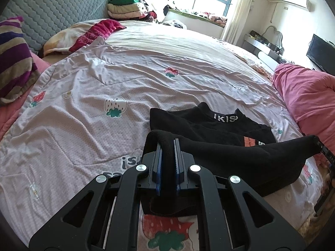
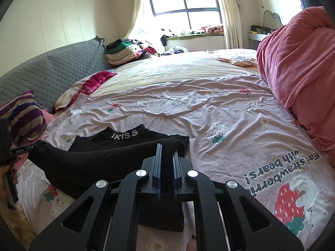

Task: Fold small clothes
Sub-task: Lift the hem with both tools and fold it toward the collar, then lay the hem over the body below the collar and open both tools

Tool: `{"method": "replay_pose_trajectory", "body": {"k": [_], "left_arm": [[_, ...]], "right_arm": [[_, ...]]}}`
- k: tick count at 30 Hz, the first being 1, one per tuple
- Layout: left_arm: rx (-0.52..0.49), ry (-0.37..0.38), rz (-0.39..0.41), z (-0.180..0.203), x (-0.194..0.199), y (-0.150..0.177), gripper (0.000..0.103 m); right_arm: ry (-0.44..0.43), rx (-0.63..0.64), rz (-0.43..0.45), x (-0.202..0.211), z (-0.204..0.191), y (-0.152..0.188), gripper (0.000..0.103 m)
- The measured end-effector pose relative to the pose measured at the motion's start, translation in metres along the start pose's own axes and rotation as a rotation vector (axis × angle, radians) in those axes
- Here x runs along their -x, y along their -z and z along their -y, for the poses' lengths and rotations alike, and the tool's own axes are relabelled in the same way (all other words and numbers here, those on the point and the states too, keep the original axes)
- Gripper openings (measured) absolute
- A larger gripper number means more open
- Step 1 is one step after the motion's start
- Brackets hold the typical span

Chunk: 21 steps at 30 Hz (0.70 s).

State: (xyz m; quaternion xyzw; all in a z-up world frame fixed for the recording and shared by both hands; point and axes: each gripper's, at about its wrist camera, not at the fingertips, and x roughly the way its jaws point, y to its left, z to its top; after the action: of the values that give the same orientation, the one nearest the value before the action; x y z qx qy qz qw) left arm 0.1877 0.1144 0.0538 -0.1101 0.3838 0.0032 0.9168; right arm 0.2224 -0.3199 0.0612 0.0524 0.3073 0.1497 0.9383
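Observation:
A small black top (image 1: 211,125) with white "IKISS" lettering on its collar lies on the bed's pale strawberry-print quilt (image 1: 83,108). Its lower hem is lifted off the quilt and stretched between both grippers. My left gripper (image 1: 168,144) is shut on the hem's left corner, black cloth bunched between the blue pads. My right gripper (image 2: 167,148) is shut on the other corner of the same top (image 2: 104,159). The hem hangs in a taut band above the top's collar half. The far tip of the right gripper shows at the left wrist view's right edge.
A heaped pink blanket (image 2: 297,67) rises on the bed's right side. A striped pillow (image 1: 14,58) and a red-and-cream pillow (image 1: 88,33) lie by the grey quilted headboard (image 1: 54,8). Folded clothes (image 2: 123,52) are stacked at the far corner.

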Motion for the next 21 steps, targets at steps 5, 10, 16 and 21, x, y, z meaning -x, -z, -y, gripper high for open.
{"method": "replay_pose_trajectory", "body": {"k": [5,10,16,21], "left_arm": [[0.002,-0.014,-0.019,-0.003,-0.021,-0.004,0.004],[0.008,-0.014,-0.027,-0.007,-0.042,-0.007,0.004],[0.008,-0.026,-0.050,-0.011,-0.061,-0.005,0.006],[-0.015,-0.057,-0.053,-0.009,-0.065,-0.003,0.012]], "right_arm": [[0.022,0.003,-0.024,-0.022,0.002,-0.002,0.007],[0.063,0.032,-0.047,-0.044,0.001,0.001,0.007],[0.097,0.047,-0.073,-0.064,0.002,0.010,0.007],[0.131,0.040,-0.090,-0.072,0.005,0.017,0.027]]}}
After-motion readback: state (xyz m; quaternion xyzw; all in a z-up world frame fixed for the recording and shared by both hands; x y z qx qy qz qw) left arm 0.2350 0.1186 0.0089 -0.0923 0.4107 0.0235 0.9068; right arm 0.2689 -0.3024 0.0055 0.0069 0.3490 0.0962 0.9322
